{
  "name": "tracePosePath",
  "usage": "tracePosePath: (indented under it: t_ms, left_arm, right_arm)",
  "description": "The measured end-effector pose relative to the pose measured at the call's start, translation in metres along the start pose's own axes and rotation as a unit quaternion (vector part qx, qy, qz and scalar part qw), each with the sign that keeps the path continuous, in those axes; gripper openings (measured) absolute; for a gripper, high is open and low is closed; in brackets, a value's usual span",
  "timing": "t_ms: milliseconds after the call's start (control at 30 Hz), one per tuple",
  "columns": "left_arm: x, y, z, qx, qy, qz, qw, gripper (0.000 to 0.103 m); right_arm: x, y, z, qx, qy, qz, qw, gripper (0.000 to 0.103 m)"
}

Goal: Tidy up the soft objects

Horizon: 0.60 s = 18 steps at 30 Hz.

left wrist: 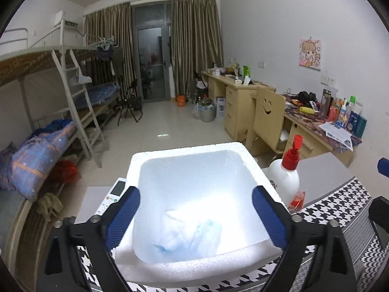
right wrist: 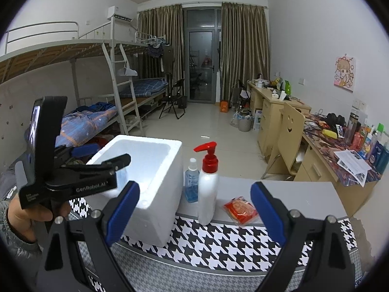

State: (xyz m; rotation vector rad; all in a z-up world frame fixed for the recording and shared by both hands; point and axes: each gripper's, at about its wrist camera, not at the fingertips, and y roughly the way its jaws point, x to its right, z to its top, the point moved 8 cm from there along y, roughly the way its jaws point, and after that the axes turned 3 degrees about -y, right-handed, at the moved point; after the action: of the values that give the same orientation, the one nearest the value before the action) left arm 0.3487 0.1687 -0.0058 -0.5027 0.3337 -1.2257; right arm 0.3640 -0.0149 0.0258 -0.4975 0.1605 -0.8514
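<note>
A soft white-and-blue cloth lies inside the foam box beneath the wide, empty left gripper, while the wide right gripper, nearing the red packet, could topple the pump bottle.

1. White walls and a pale tiled floor fill the middle of the frame
2. Brown curtains flank a dark glass door at top centre
3. A metal bunk bed with a ladder stands at left
4. Wooden desks and a smiley-face chair line the right wall, under a cartoon poster
5. An air conditioner hangs at upper left
</note>
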Motion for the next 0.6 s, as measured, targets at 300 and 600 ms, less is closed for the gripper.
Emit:
tracePosePath:
  t_ms: [300,600]
  left_arm:
    - [0.001,-0.021,0.000,0.015,-0.007,0.000,0.9999,0.102]
    - [0.010,-0.053,0.000,0.035,-0.005,-0.009,0.9993,0.102]
  right_arm:
    - [0.001,-0.005,-0.004,0.000,0.004,0.001,1.000,0.095]
    - [0.003,-0.019,-0.005,0.007,0.010,0.001,1.000,0.095]
